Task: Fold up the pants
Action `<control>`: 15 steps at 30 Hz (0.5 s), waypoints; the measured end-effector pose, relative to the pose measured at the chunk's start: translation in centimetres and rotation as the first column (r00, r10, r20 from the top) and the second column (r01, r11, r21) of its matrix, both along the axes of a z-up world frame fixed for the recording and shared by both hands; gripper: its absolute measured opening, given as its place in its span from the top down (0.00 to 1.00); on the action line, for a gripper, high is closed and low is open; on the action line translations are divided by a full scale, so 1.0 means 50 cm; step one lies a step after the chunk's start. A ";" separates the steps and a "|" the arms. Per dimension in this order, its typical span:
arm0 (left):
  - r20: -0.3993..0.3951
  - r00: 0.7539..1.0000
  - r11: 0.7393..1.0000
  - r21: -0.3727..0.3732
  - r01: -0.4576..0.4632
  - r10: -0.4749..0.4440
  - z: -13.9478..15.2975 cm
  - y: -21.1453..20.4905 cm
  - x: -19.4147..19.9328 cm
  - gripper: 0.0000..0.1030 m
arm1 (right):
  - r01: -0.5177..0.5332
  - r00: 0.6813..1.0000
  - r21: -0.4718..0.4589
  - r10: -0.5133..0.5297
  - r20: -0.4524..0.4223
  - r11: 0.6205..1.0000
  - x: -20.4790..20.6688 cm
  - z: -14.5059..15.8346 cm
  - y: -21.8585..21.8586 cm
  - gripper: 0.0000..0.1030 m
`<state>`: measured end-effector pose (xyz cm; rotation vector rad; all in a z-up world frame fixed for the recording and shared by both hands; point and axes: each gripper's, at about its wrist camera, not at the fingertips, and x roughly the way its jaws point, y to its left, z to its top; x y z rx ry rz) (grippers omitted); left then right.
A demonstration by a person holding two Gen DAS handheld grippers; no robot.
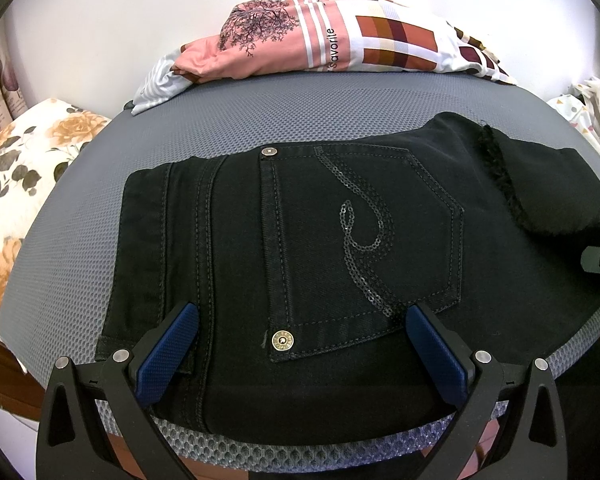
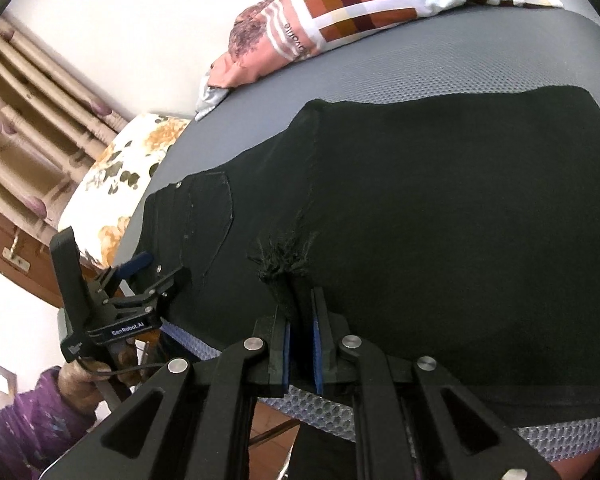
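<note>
The black denim pants with a sequined back pocket (image 1: 340,248) are laid folded on the grey mesh-covered counter (image 1: 260,120). The frayed hem (image 2: 284,258) is pinched between the pressed-together jaws of the right gripper (image 2: 302,320). The left gripper (image 1: 300,320) is held over the waistband end, jaws spread. A patterned pink and white cloth (image 1: 320,44) is heaped at the far edge.

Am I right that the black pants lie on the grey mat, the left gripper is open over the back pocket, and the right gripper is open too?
Not quite. The right gripper is shut on the frayed hem of the black pants, as the right wrist view shows. The rest holds: pants on the grey mat, left gripper open over the back pocket.
</note>
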<state>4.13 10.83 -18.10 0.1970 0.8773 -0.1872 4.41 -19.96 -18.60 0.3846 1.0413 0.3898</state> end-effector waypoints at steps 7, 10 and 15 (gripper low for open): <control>0.000 1.000 1.000 0.001 0.003 -0.003 0.000 0.000 0.000 0.00 | -0.029 1.000 -0.037 0.030 0.009 0.999 -0.003 -0.004 0.022 0.89; 0.000 1.000 1.000 0.002 0.003 -0.003 -0.001 -0.001 -0.001 0.00 | -0.037 0.999 -0.046 0.038 0.013 0.998 -0.006 -0.003 0.027 0.89; 0.001 1.000 1.000 0.002 0.004 -0.004 -0.001 0.000 0.000 0.00 | -0.047 0.999 -0.054 0.047 0.015 0.997 -0.009 -0.003 0.032 0.87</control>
